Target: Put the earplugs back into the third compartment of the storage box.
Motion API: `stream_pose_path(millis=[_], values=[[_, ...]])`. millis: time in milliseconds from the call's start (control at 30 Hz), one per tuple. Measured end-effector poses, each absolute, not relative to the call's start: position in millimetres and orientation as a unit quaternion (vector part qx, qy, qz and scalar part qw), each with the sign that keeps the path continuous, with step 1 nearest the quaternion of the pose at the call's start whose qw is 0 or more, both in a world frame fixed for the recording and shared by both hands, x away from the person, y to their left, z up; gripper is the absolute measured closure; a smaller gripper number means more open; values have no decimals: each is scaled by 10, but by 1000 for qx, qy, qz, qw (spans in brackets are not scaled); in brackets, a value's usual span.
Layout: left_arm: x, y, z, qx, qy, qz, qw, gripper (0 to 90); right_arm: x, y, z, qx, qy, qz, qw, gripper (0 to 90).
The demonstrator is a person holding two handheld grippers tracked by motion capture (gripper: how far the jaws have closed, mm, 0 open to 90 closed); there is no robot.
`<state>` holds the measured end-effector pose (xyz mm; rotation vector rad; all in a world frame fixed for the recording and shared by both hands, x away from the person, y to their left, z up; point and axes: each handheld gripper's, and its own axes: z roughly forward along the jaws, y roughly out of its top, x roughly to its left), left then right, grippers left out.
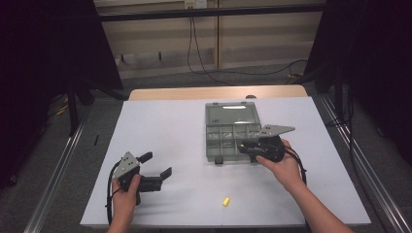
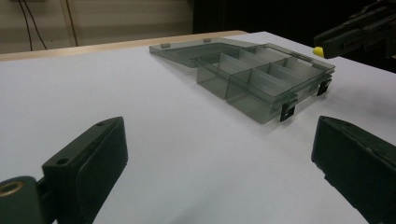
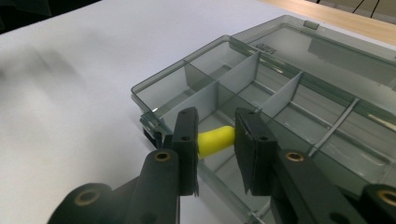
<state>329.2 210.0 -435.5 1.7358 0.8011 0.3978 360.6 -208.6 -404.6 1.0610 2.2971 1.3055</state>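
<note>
Clearly, the biggest thing you work with is the smoke-grey transparent plastic organiser box (image 1: 232, 137), lying open on the white table sheet (image 1: 165, 126) with its lid flat behind it. It is stiff, light and smooth, so it may slide if you push on the rim; better you do not lean on it.

Next is your right gripper (image 3: 215, 140), hovering over the near compartments of the box. Its jaws are clamped on a small yellow foam earplug (image 3: 215, 138), one pad on each side of it. Such foam is very light and soft, it squeezes and springs back, so a gentle hold across the middle is enough. When you let it go, it may stick a moment to a pad or bounce, so I would release it low inside a compartment.

Your left gripper (image 2: 219, 163) rests on the sheet, well apart from the box, with its jaws wide apart and nothing between them.

A second small yellow earplug (image 1: 225, 201) lies on the sheet near your edge, between your two hands.

From above you get this second piece and the whole layout, but the held plug is hidden there. The right gripper view gives the grip itself and the dividers. In the left gripper view, the yellow tip (image 2: 318, 51) seems to hang above the box's rim, though it is small and I am not sure.
</note>
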Motion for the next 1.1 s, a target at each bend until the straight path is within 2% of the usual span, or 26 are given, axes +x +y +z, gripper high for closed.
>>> stream_pose_path(millis=[600, 1100], values=[[3294, 2096, -4358, 739, 337, 165, 560, 37, 3805, -2045, -3982, 382, 801, 434, 155, 707], [3293, 2099, -4357, 740, 337, 165, 558, 37, 4029, -2093, -4056, 423, 786, 418, 170, 704]])
